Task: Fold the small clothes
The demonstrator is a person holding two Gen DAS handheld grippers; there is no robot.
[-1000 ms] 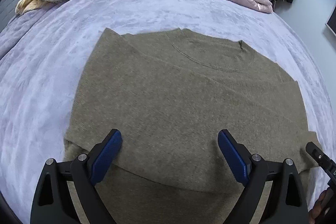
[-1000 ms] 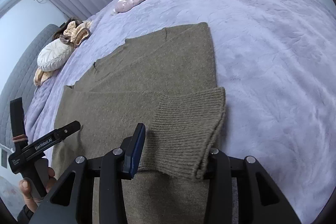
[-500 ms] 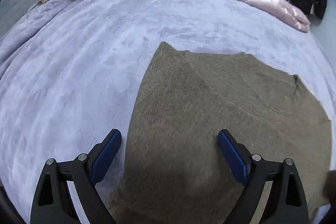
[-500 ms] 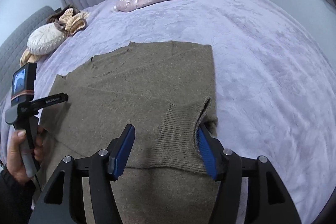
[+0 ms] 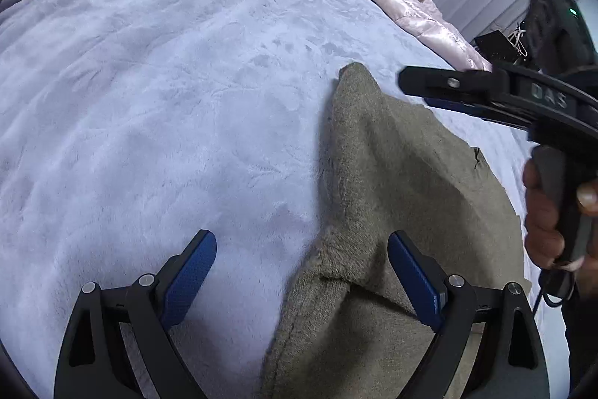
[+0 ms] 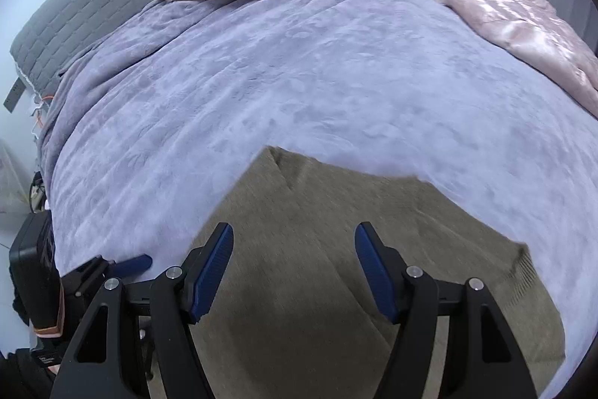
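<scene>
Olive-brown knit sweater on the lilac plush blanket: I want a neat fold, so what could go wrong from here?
The olive-brown knit sweater has a bunched edge between the open left gripper jaws; pinching there might catch several layers. The right gripper, jaws just opened and empty, hangs close above; it could drag the fabric on the lilac plush blanket.

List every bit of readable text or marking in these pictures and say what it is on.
"DAS": raised letters on the black body of the right hand-held gripper, seen from the left wrist view; possibly only part of a word.
Nothing else is readable: the olive sweater, the bedspread and the pink jacket show no lettering.
</scene>
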